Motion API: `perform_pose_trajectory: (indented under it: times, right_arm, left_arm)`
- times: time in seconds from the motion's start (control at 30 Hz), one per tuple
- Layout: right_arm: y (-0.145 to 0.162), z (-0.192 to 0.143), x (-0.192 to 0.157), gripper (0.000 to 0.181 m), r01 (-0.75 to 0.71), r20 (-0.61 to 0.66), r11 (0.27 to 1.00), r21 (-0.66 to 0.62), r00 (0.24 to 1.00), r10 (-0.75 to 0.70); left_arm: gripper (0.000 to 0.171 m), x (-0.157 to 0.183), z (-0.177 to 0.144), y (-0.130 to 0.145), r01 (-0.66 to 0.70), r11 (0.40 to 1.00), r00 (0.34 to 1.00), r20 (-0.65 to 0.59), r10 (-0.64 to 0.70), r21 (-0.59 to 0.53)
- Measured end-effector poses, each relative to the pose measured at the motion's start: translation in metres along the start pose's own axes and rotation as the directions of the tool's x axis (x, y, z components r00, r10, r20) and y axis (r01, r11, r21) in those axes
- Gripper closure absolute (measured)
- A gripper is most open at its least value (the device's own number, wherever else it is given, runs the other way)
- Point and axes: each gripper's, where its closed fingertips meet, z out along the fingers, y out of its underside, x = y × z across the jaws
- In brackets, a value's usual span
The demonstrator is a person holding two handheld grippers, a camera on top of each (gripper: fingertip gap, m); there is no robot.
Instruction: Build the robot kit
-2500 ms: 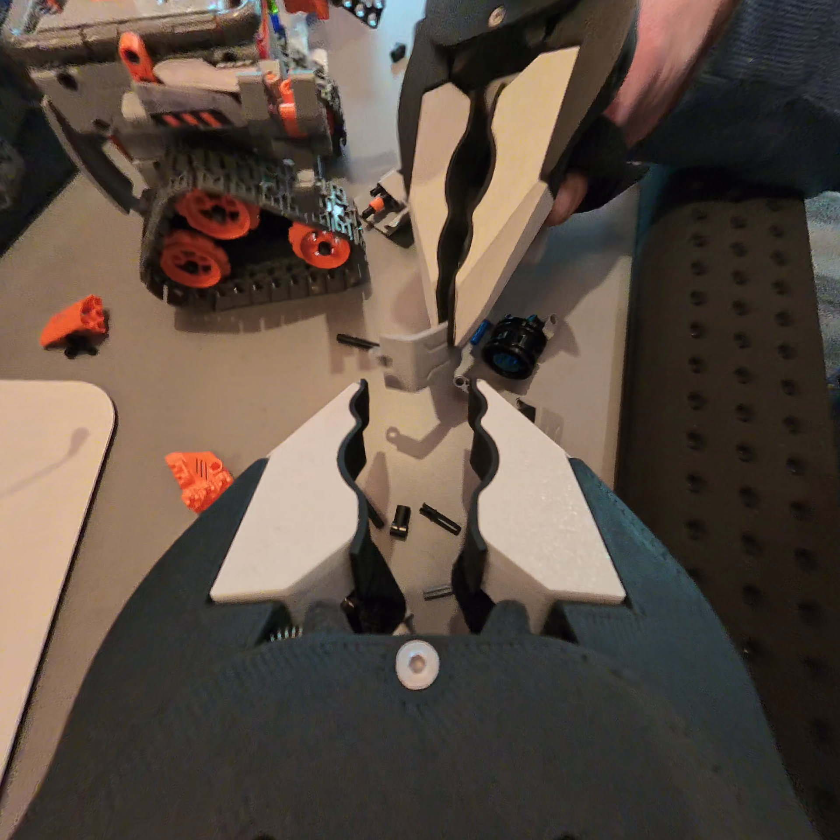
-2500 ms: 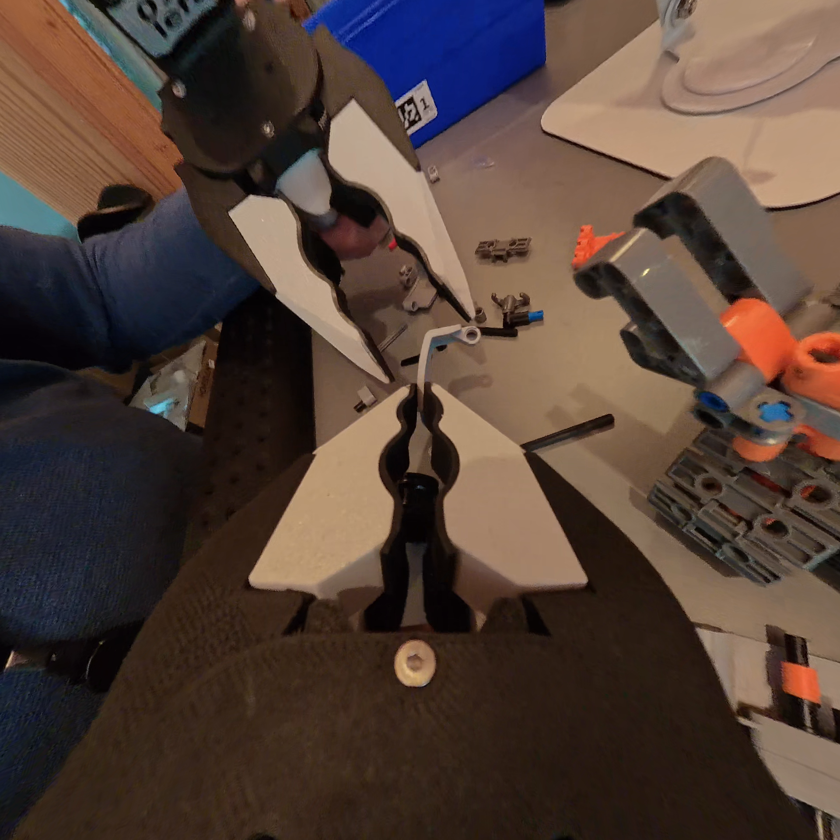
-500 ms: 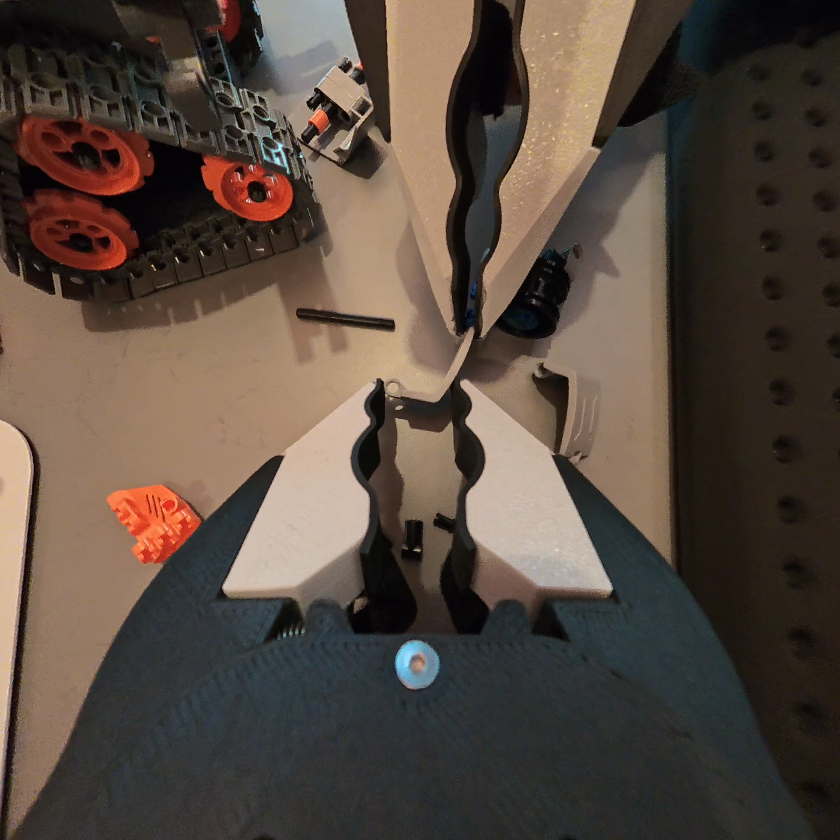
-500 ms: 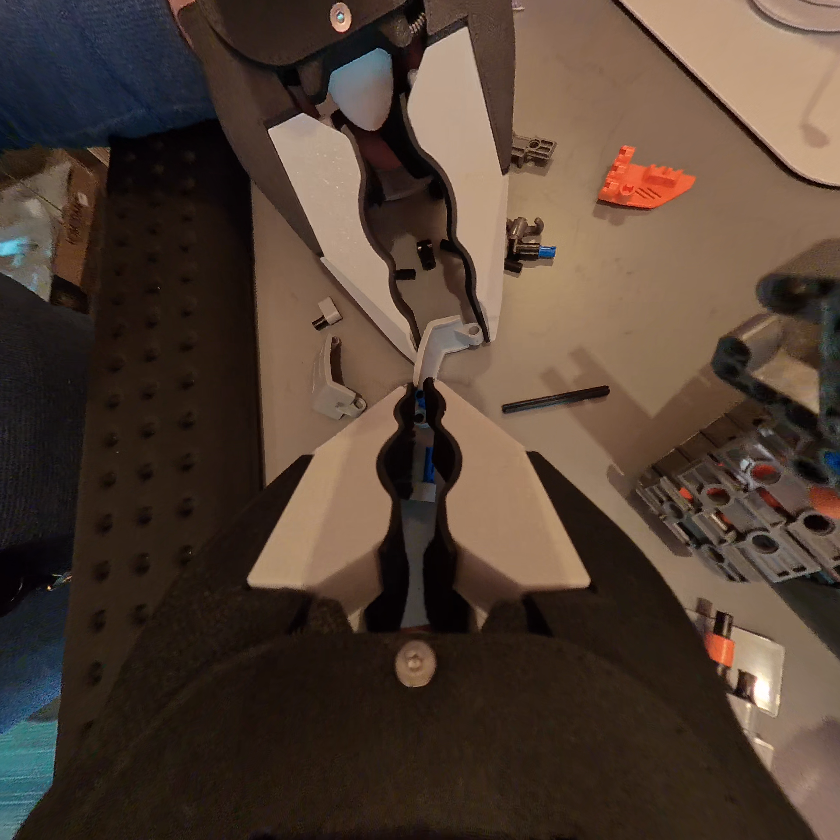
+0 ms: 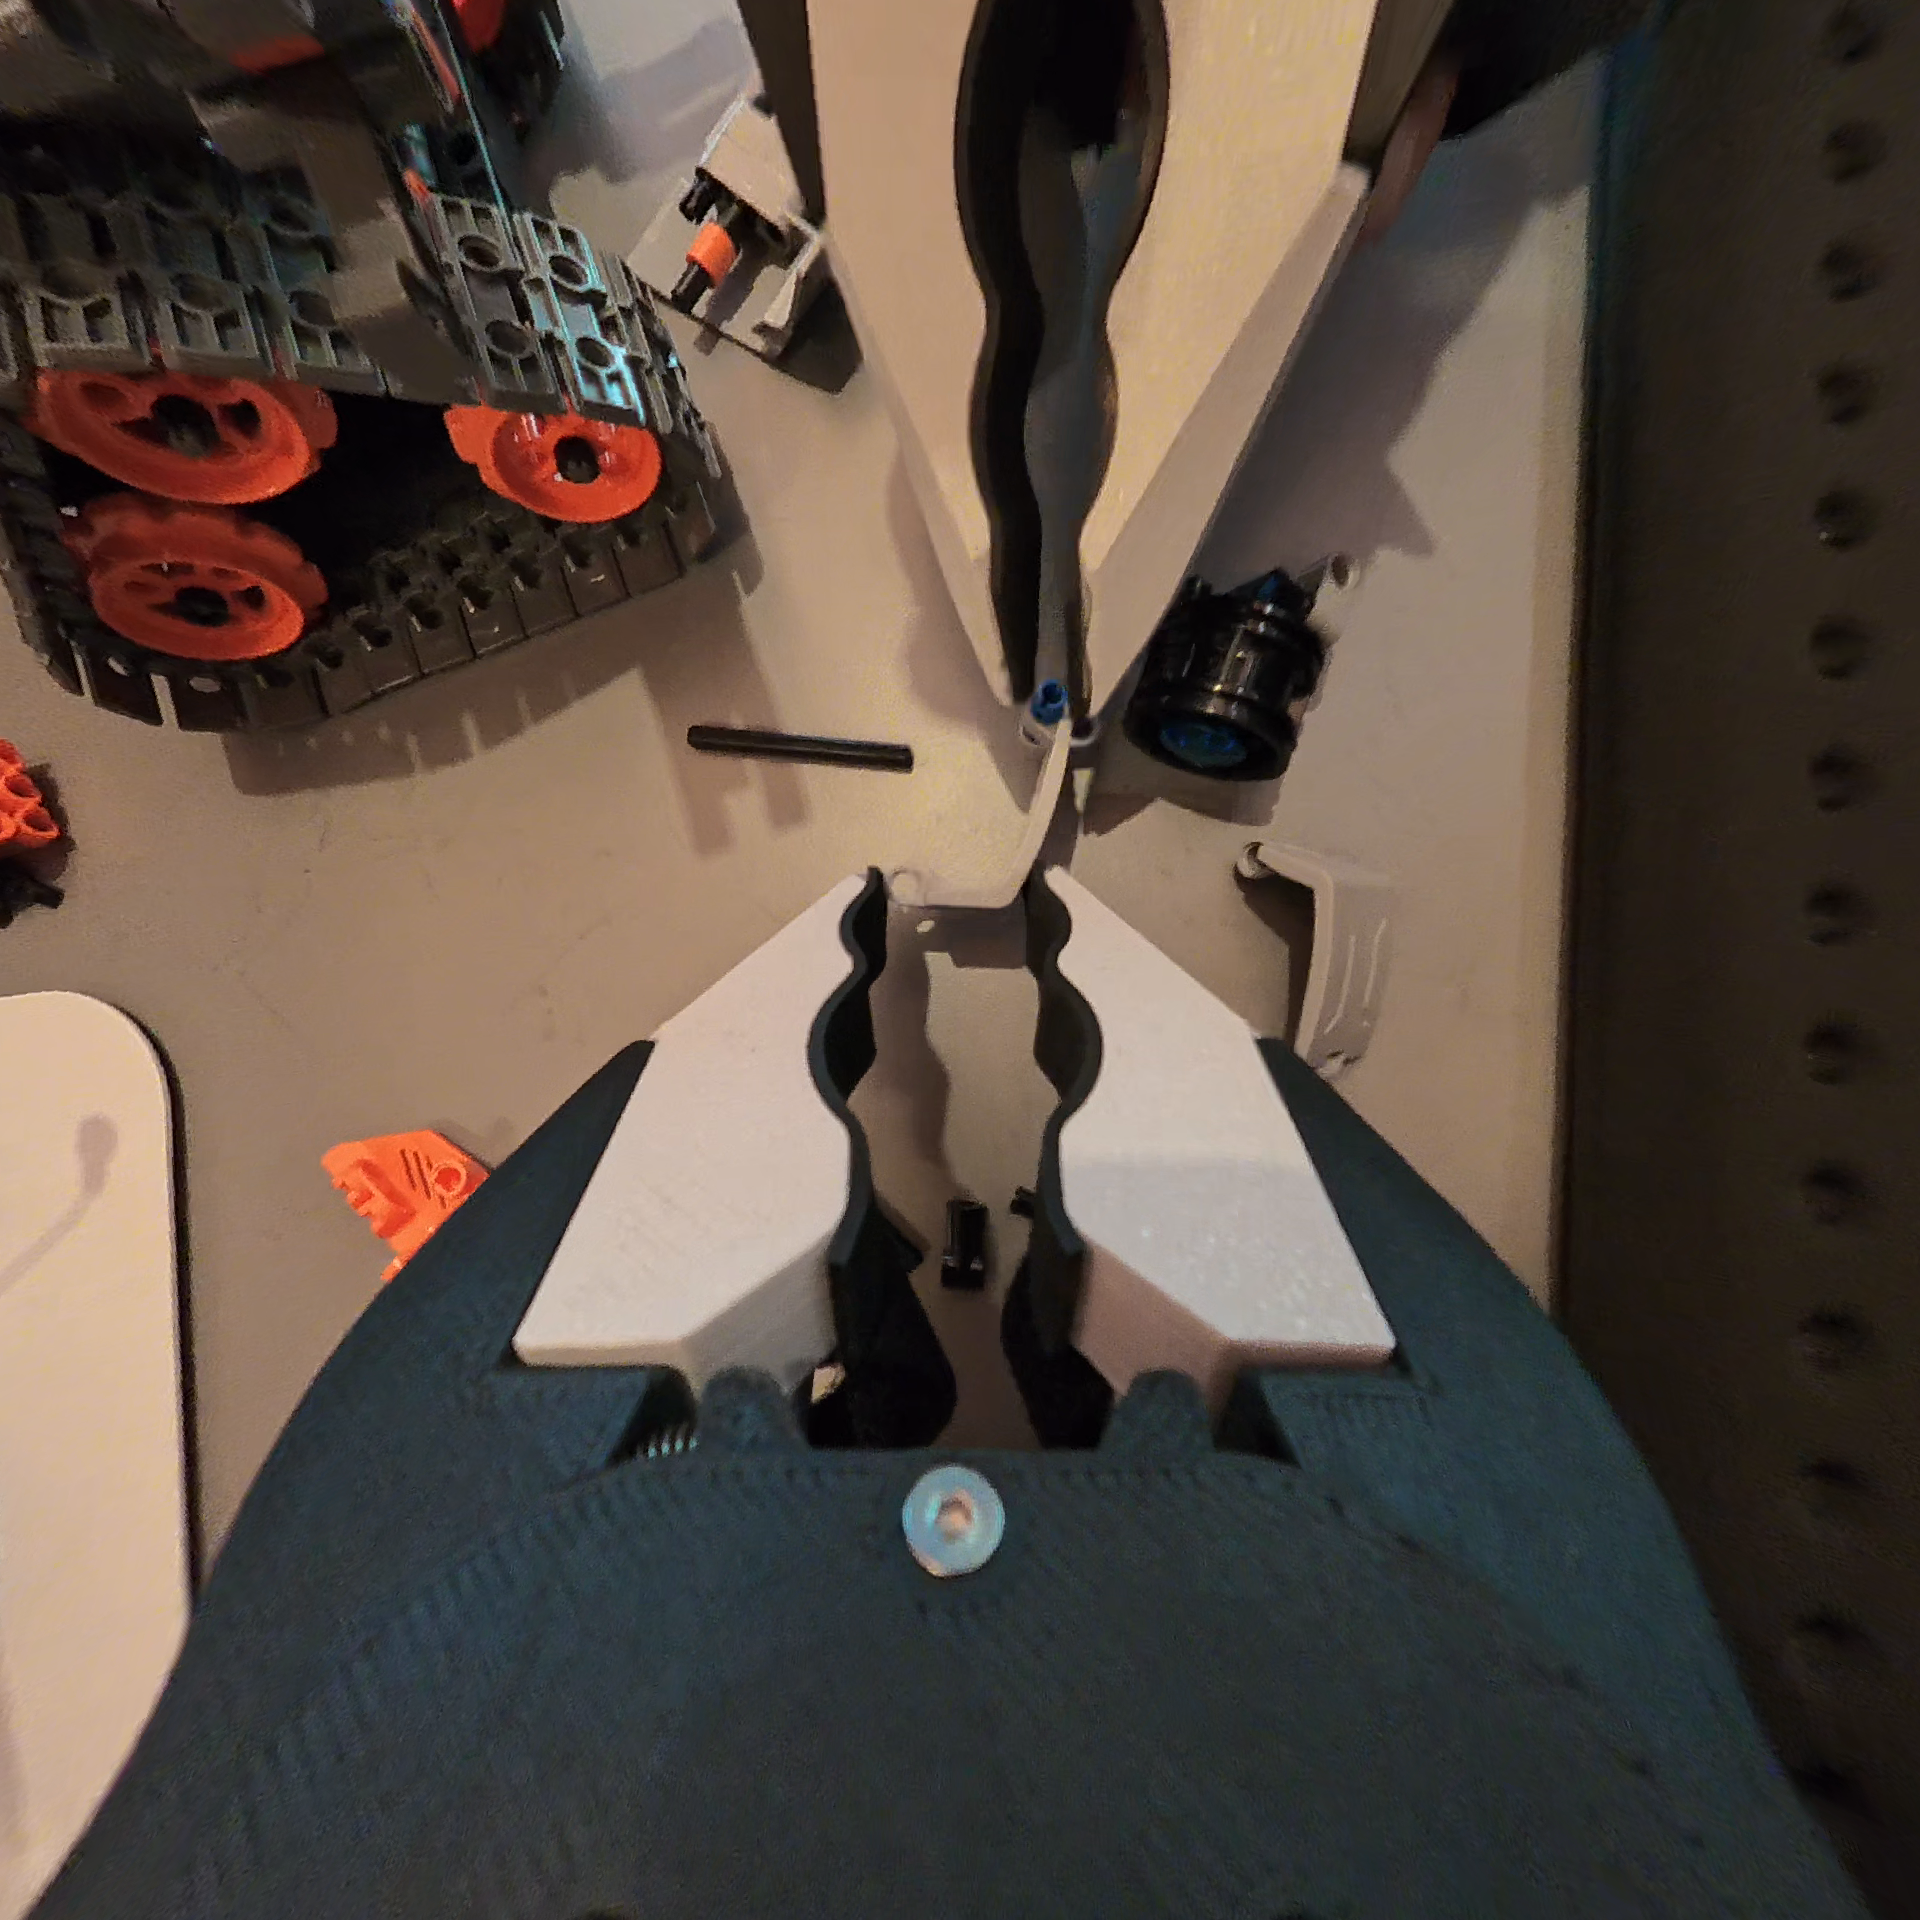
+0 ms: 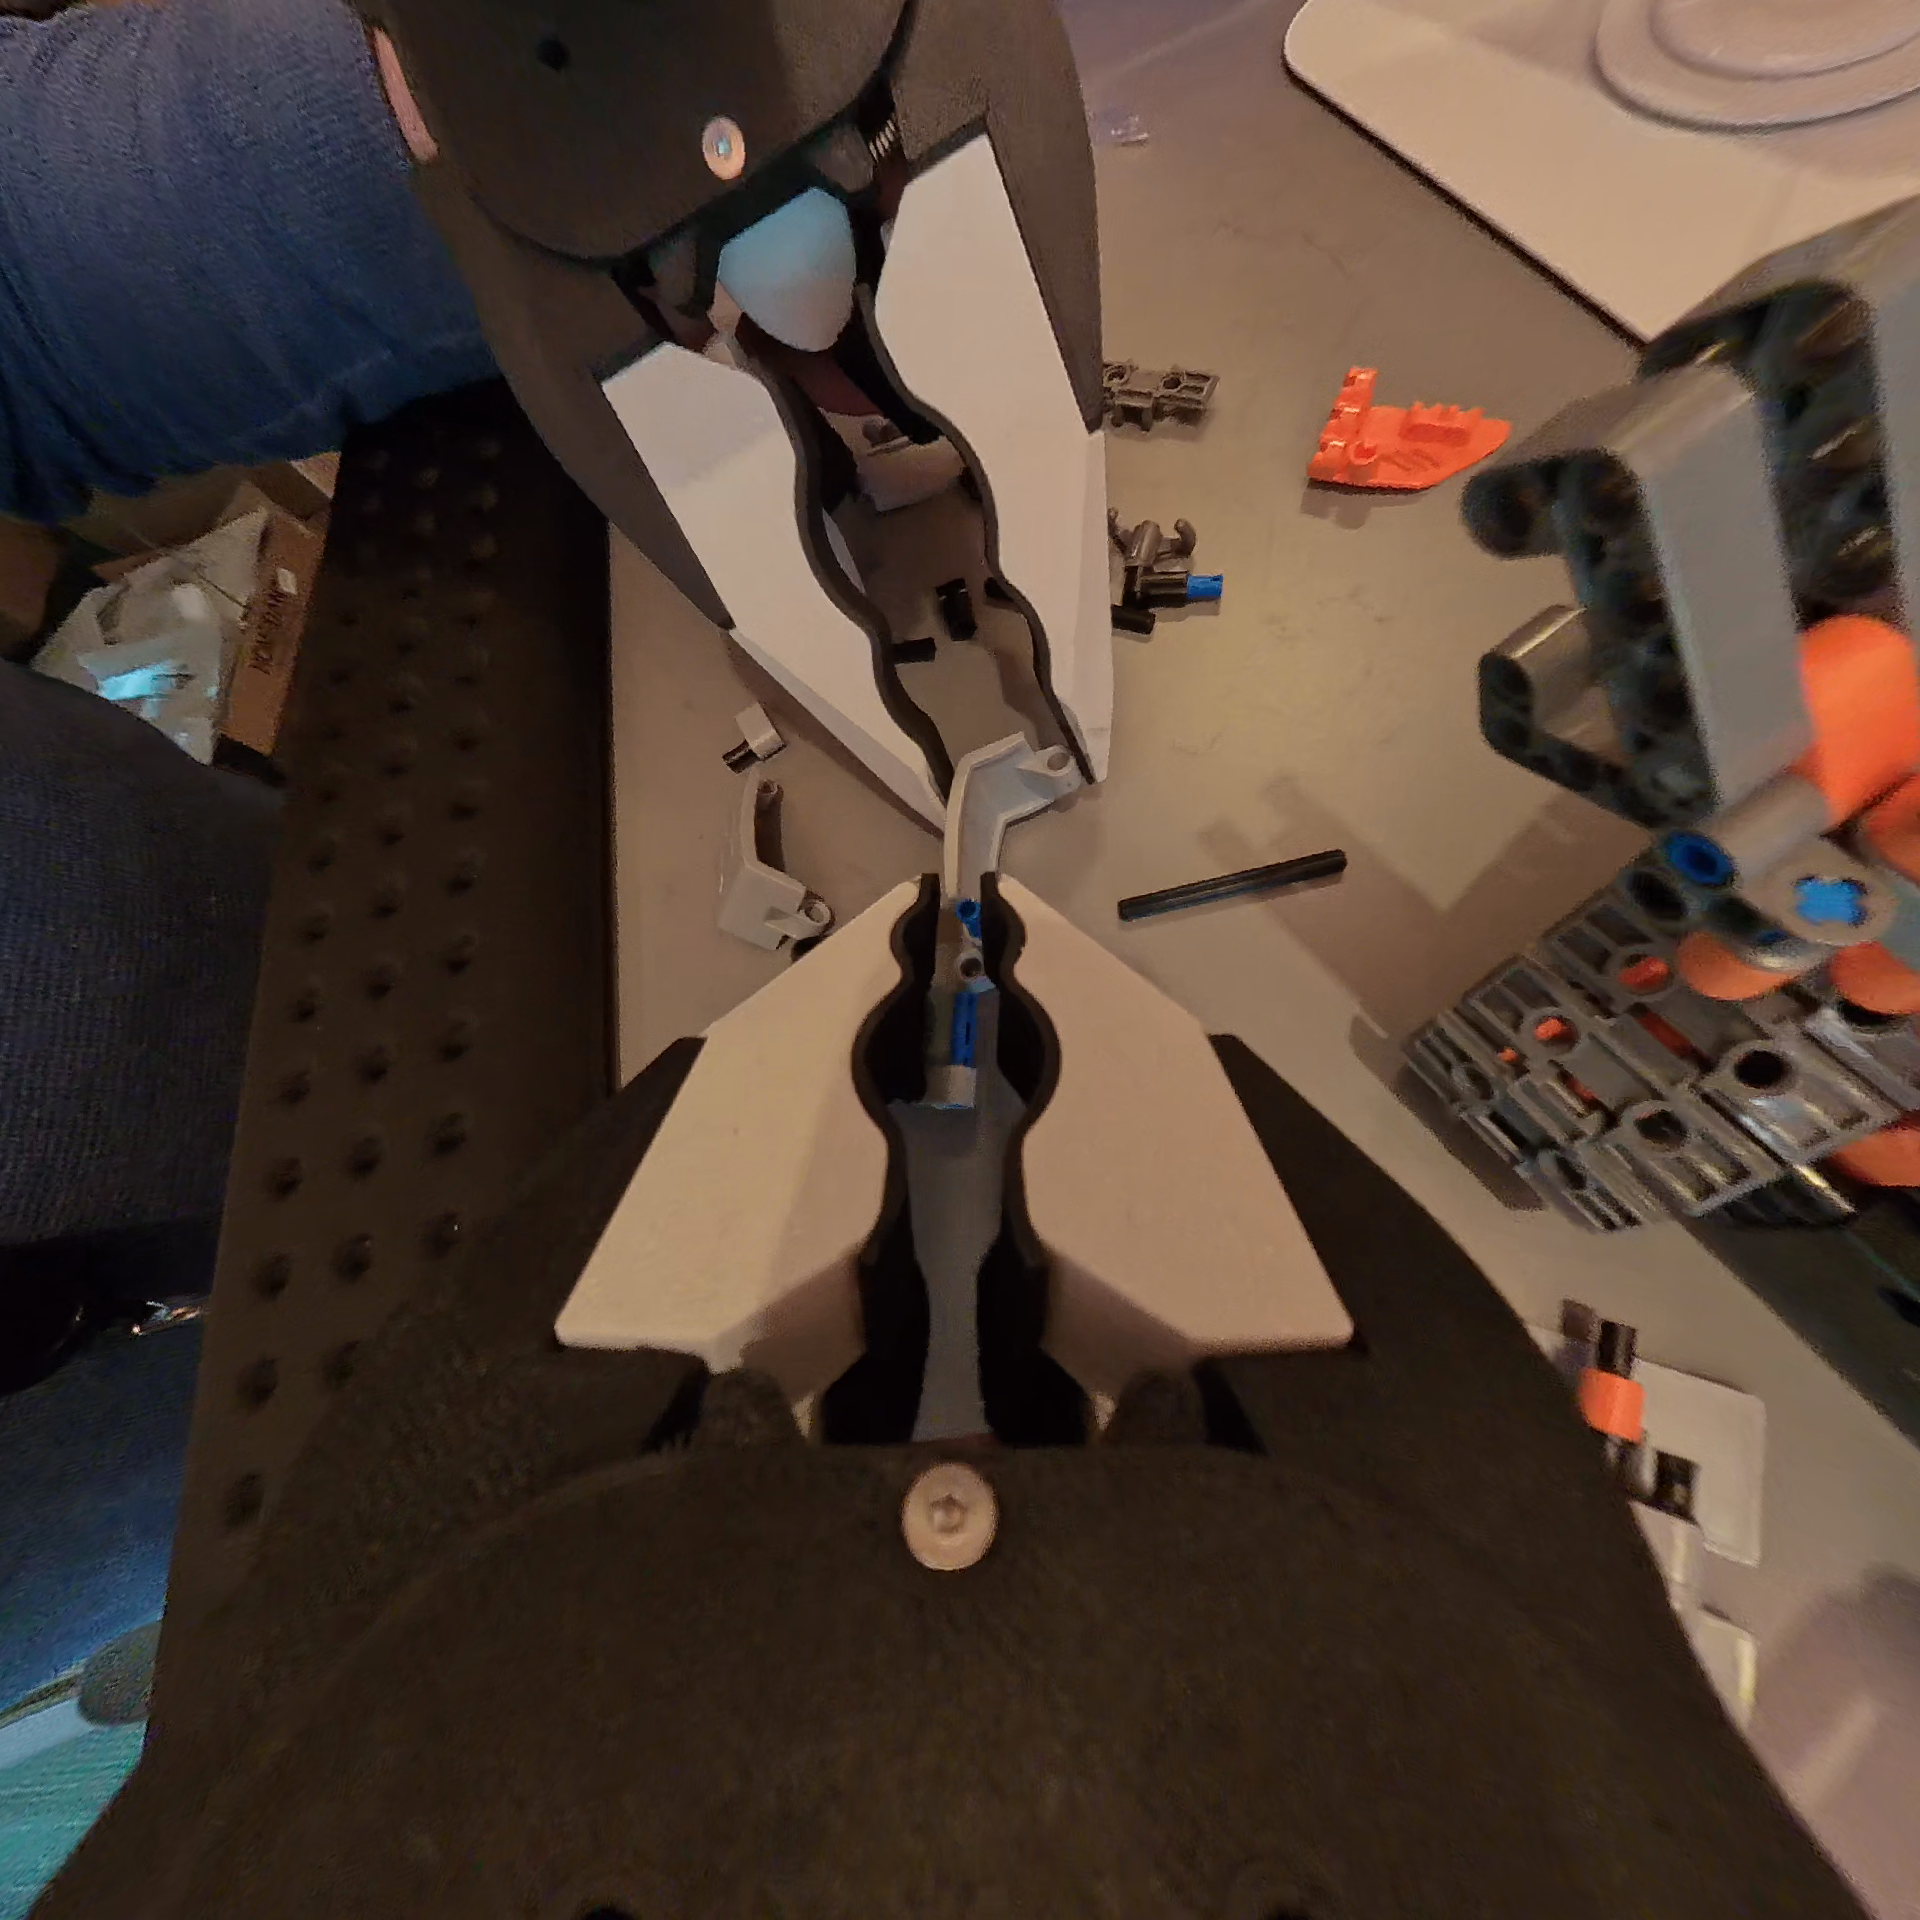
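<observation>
Both grippers have edged closer to the tracked grey toy vehicle with orange wheels (image 5: 343,499) since half a second ago. The right gripper (image 6: 961,894) is clamped nearly closed on a small grey connector with blue pins (image 6: 961,1013), while the left gripper (image 5: 961,894), fingers partly spread, grips a curved light-grey plastic panel (image 6: 997,800). Connector and panel meet between the tips above the grey table (image 5: 520,883); a thin black axle rod (image 5: 800,748) lies nearby.

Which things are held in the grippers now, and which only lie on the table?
Held: curved grey piece (left gripper); grey connector with blue pins (right gripper).
Lying: black axle, orange panel, second curved grey piece, tracked vehicle.
</observation>
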Motion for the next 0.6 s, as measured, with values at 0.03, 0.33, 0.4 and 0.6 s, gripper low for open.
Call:
perform_pose_trajectory:
  times: [0.03,0.33,0.4,0.6]
  right_arm:
    - [0.000,-0.002,0.002,0.174,0.014,-0.016,1.000,-0.010,1.000,-0.014]
    - [0.009,-0.006,0.005,0.171,0.118,-0.048,0.989,-0.086,0.991,-0.122]
    - [0.009,-0.004,0.006,0.172,0.141,-0.056,0.984,-0.109,0.987,-0.148]
    - [0.013,-0.001,0.006,0.177,0.148,-0.042,0.981,-0.126,0.987,-0.154]
  left_arm:
    - [0.148,0.001,0.001,0.000,-0.001,1.000,1.000,-0.001,0.001,-0.003]
    - [0.148,0.004,0.003,-0.002,0.007,1.000,1.000,-0.023,-0.007,0.002]
    - [0.148,0.003,0.004,-0.003,0.003,1.000,1.000,-0.017,-0.003,-0.006]
    - [0.148,0.002,0.005,-0.003,0.000,1.000,1.000,-0.024,-0.001,-0.019]
